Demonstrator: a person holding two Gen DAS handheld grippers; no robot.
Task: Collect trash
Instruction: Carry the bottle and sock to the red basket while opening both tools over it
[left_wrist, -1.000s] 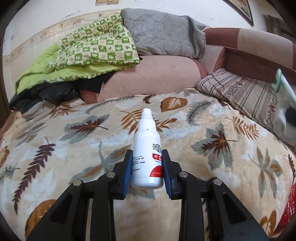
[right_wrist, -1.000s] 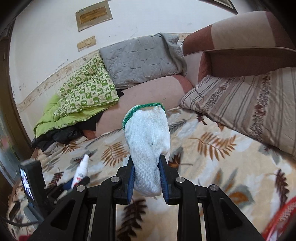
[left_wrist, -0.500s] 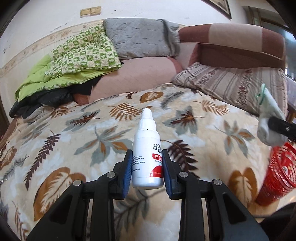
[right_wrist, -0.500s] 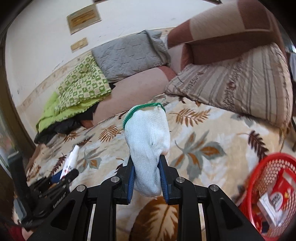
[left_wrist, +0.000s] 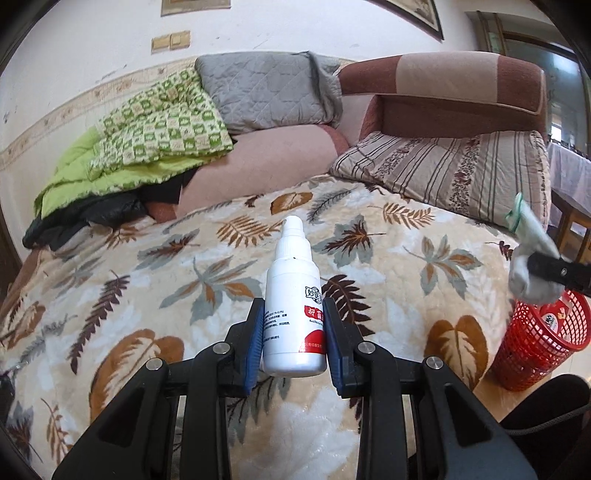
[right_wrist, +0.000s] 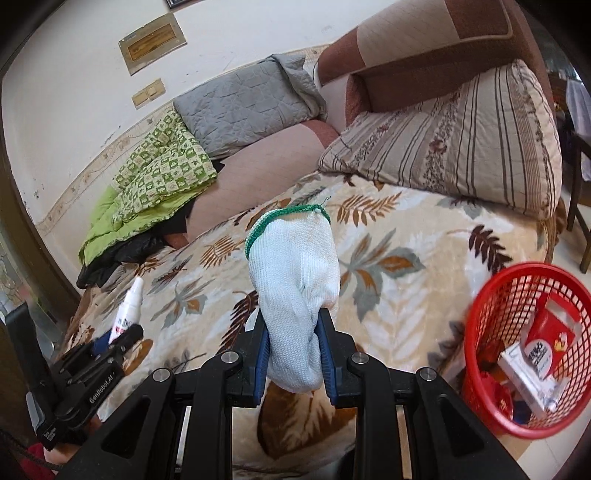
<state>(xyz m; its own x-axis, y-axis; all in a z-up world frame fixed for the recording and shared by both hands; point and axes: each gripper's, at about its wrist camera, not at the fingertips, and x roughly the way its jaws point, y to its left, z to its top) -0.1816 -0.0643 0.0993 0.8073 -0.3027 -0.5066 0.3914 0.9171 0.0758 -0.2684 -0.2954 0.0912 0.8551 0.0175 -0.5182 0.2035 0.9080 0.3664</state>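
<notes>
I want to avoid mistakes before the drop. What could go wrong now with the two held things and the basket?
1. The white glove hangs limp from the right gripper; it may catch on the red basket rim.
2. The basket stands on the floor at the bed edge; a bump could tip it.
3. The left gripper holds the smooth spray bottle only low down; it could slip.

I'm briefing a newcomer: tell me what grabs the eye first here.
The white spray bottle clamped upright in the left gripper fills the centre, over the leaf-print blanket. The right gripper pinches a white glove, and a red basket with wrappers stands at right.
</notes>
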